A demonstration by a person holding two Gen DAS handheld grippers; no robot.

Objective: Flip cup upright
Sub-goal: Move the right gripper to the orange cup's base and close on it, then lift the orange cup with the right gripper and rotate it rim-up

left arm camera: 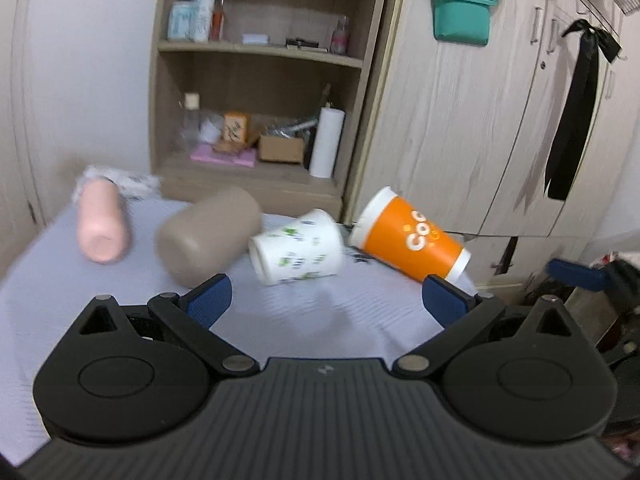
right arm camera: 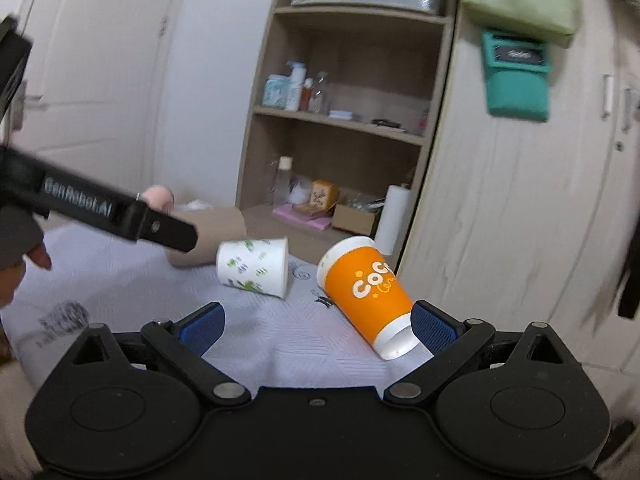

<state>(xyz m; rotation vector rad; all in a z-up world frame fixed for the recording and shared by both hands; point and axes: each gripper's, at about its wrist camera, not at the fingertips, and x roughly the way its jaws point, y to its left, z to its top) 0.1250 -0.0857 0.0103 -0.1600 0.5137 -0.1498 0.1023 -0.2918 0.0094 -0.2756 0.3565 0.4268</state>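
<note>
Several cups lie on their sides on a table with a pale lilac cloth: a pink cup, a taupe cup, a white cup with green print and an orange cup. My left gripper is open and empty, short of the white cup. My right gripper is open and empty; its right fingertip is close beside the base of the orange cup. The white cup and the taupe cup lie further left. The left gripper's body partly hides the pink cup.
A wooden shelf unit with bottles, boxes and a paper roll stands behind the table. Wardrobe doors stand to the right, with a teal bag and a black ribbon hanging. The table's right edge is near the orange cup.
</note>
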